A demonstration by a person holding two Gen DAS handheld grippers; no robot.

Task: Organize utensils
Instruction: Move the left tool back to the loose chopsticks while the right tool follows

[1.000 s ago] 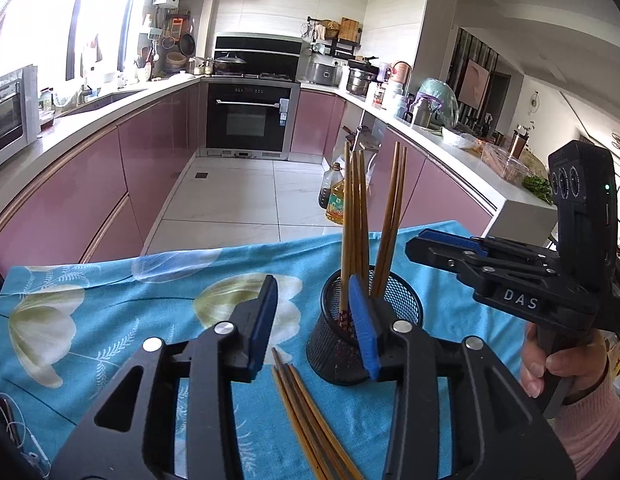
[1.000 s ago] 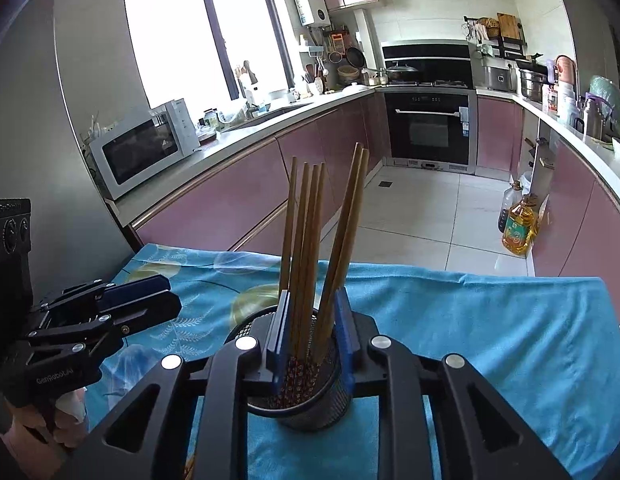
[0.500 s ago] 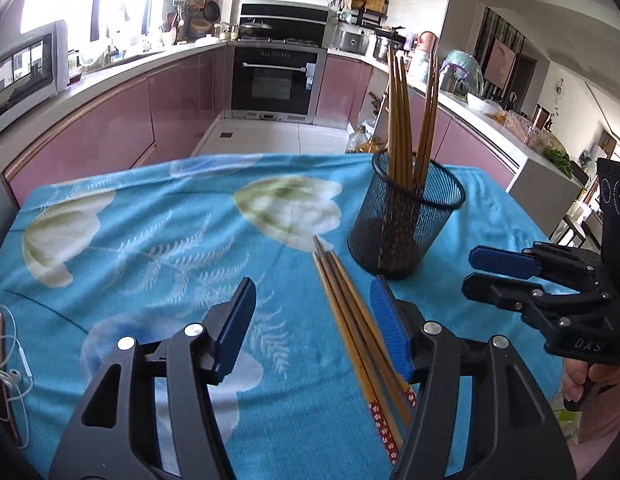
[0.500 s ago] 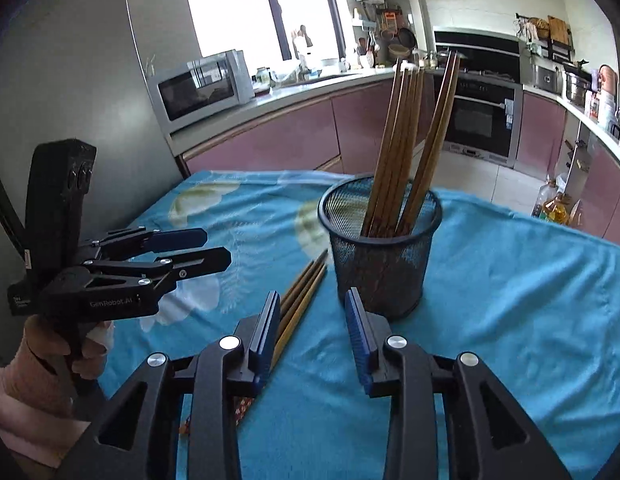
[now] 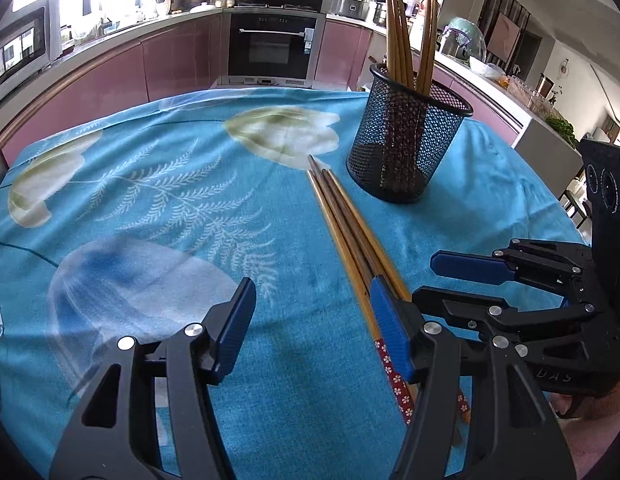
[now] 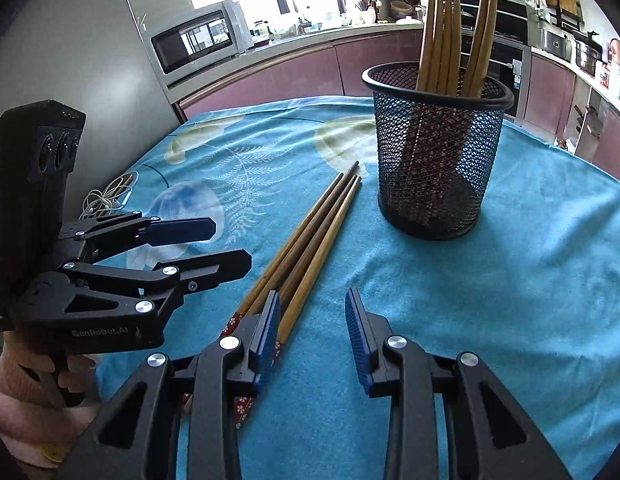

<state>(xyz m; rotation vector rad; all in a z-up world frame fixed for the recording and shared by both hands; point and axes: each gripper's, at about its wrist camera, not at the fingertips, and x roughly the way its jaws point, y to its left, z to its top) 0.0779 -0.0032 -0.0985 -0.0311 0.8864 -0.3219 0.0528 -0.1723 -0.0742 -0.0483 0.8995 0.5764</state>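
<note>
Several loose wooden chopsticks [image 5: 349,232] [image 6: 310,240] lie bundled on the blue flowered tablecloth, their tips pointing toward a black mesh cup [image 5: 405,148] [image 6: 433,160]. The cup holds several upright chopsticks [image 5: 401,40] [image 6: 445,32]. My left gripper [image 5: 311,300] [image 6: 230,242] hovers open low over the cloth, its right finger over the bundle's patterned ends and nothing between its jaws. My right gripper [image 6: 313,300] [image 5: 427,278] is open too, its left finger over the same ends. The patterned ends are partly hidden under the fingers.
A coiled white earphone cable [image 6: 106,200] lies at the table's left edge. A person's hand [image 6: 30,400] holds the left gripper's handle. Behind the table run pink kitchen cabinets, a microwave [image 6: 198,40] and an oven [image 5: 276,48]. The tablecloth [image 5: 150,200] left of the bundle is bare.
Both grippers have sunk toward the cloth and drawn back from the mesh cup to the near ends of the loose chopsticks. Both pairs of jaws stand wider than a second ago.
</note>
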